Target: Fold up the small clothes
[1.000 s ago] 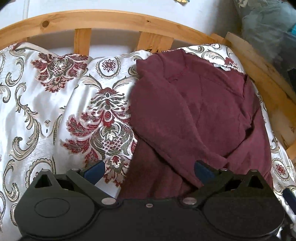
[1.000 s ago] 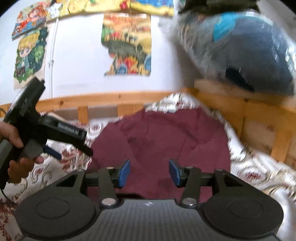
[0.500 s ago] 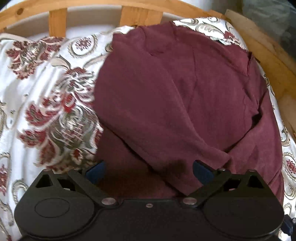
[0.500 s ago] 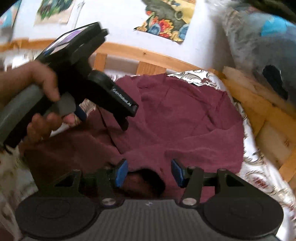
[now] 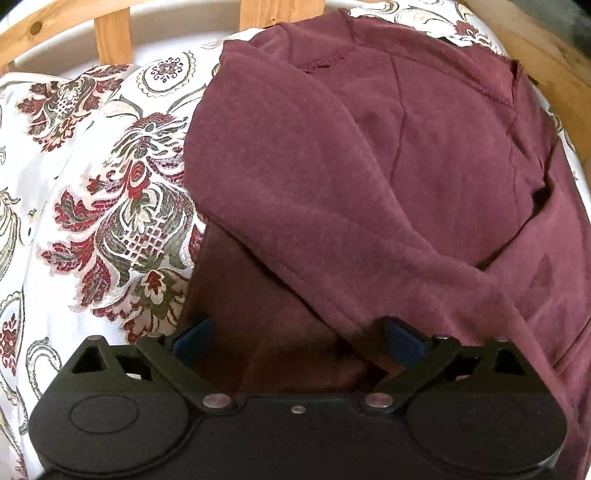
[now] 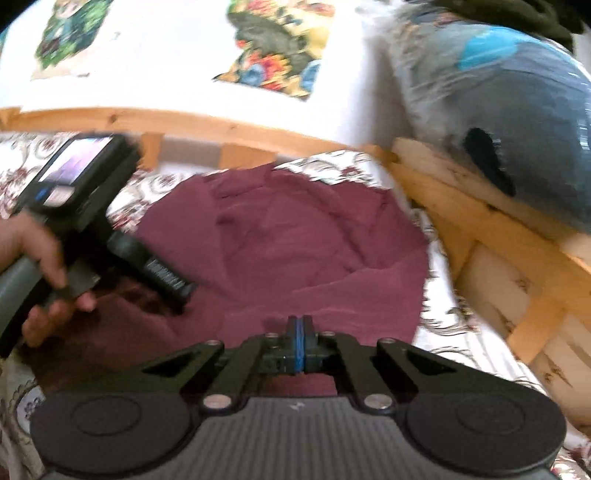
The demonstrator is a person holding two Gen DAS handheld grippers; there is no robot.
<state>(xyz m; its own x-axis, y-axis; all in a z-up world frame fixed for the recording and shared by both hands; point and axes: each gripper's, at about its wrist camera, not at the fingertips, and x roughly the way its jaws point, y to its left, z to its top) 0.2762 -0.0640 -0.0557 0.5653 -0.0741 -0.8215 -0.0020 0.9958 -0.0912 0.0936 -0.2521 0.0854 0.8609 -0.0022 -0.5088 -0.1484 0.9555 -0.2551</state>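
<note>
A maroon garment [image 5: 369,166] lies crumpled on the floral bedspread [image 5: 92,206], with one layer folded diagonally over a darker layer. My left gripper [image 5: 297,339] is open low over the garment's near edge, and cloth lies between its blue pads without being pressed. The right wrist view shows that gripper [image 6: 177,291] held by a hand [image 6: 44,258], its tips down at the garment's [image 6: 295,236] left side. My right gripper [image 6: 300,332] has its blue pads closed together at the garment's near edge, where a ridge of cloth runs into them.
A wooden bed rail [image 5: 110,33] curves behind the bedspread, and more wooden framing [image 6: 498,236] runs along the right. A plastic-wrapped blue bundle [image 6: 517,110] sits on that frame. Colourful pictures [image 6: 280,48] hang on the white wall.
My right gripper's jaws went from open to shut at the garment's near edge. My left gripper came down and right, from over the bedspread's edge onto the garment.
</note>
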